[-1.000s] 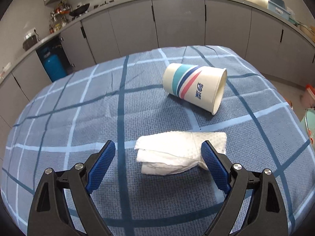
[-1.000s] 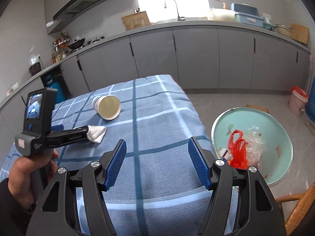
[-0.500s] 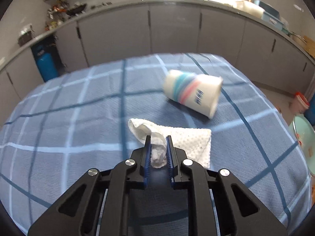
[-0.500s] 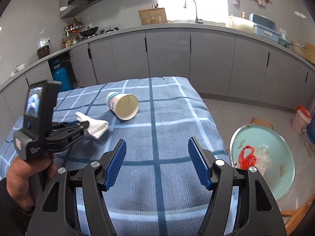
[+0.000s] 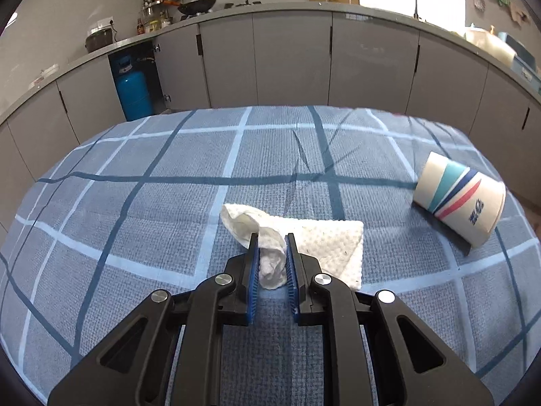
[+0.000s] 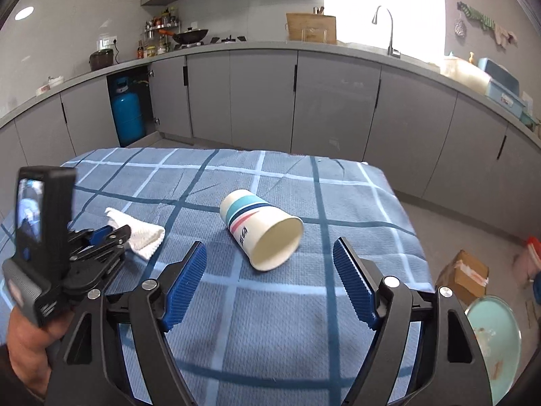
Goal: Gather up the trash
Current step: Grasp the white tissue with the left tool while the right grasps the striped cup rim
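Trash on the bench (image 5: 135, 176) came in two pieces: a white paper napkin (image 5: 324, 240) and a paper cup (image 5: 460, 199). Both lay on the blue checked cloth (image 6: 287, 321) that covered the bench top.

The left hand-held gripper (image 5: 272, 264) was closed on the napkin, its blue pads (image 5: 253, 280) pinching a bunched fold near one edge. Part of the sheet curled up ahead of the fingertips, while the flat remainder spread to the right on the cloth. In the right wrist view the same left hand-held gripper (image 6: 118, 233) appeared at the left side with the napkin (image 6: 142, 233) at its tips, and the person's hand (image 6: 27, 355) wrapped its handle.

The cup lay on its side, striped in teal, dark blue and red with blue lettering. From the left wrist view it sat well to the right of the napkin, apart from it. In the right wrist view the cup (image 6: 262, 233) showed its open mouth towards the camera.

The right hand-held gripper (image 6: 270, 287) was spread wide with nothing between its fingers, and the cup lay just beyond its tips, roughly centred in the gap.

Off the bench's right edge, on the floor, stood a teal basin (image 6: 493, 345) and a cardboard box (image 6: 463, 277). A blue gas cylinder (image 5: 132, 93) stood in an open cabinet bay behind.
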Action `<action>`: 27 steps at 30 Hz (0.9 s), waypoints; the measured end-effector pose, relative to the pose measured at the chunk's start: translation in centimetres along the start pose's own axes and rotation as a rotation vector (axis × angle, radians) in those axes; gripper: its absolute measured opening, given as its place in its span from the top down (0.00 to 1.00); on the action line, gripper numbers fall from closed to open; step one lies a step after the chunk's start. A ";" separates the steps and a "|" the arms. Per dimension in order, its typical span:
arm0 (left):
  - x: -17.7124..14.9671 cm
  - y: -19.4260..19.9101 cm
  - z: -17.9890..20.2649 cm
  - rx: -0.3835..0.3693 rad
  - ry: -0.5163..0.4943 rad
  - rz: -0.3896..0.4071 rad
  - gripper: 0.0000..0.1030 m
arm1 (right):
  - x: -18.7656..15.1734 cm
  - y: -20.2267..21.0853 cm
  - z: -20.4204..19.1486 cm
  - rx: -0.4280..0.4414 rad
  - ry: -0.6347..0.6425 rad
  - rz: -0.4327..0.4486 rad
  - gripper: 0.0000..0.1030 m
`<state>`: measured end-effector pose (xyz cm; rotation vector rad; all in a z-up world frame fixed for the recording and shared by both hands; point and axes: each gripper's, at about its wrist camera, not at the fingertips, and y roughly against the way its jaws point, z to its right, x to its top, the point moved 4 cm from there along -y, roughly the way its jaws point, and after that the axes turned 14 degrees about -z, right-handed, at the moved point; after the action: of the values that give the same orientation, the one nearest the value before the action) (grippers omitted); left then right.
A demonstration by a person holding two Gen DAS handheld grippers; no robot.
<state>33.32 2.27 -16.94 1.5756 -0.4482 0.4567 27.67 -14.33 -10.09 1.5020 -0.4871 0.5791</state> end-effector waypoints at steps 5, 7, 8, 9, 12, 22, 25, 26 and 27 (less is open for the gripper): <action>-0.2 0.1 0.4 0.006 -0.014 0.009 0.85 | 0.4 -3.6 -1.0 0.033 -0.029 -0.062 0.36; -0.2 0.2 0.3 0.010 -0.017 0.021 0.85 | 0.3 -4.4 -1.3 0.030 -0.027 -0.076 0.40; -0.2 0.4 0.4 0.011 -0.022 0.030 0.85 | 0.3 -4.8 -1.3 0.032 -0.029 -0.080 0.40; -0.3 0.5 0.4 0.015 -0.025 0.036 0.85 | 0.4 -5.1 -1.4 0.033 -0.034 -0.081 0.41; -0.3 0.8 0.5 0.020 -0.025 0.048 0.85 | 0.5 -5.9 -1.7 0.041 -0.035 -0.090 0.51; -0.2 0.6 0.4 0.016 -0.020 0.035 0.85 | -0.9 -5.2 -1.6 0.032 -0.027 -0.093 0.96; -0.2 0.6 0.4 0.014 -0.021 0.037 0.85 | -1.5 -3.9 -1.4 0.033 -0.037 -0.072 0.96; -0.2 0.7 0.5 0.012 -0.024 0.038 0.85 | -1.9 -3.3 -1.4 0.034 -0.039 -0.064 0.96; -0.2 0.7 0.5 0.013 -0.027 0.039 0.85 | -2.2 -2.9 -1.4 0.032 -0.038 -0.060 0.96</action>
<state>32.76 1.70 -16.51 1.5890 -0.4985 0.4691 27.73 -12.96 -13.73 1.5556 -0.4628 0.5144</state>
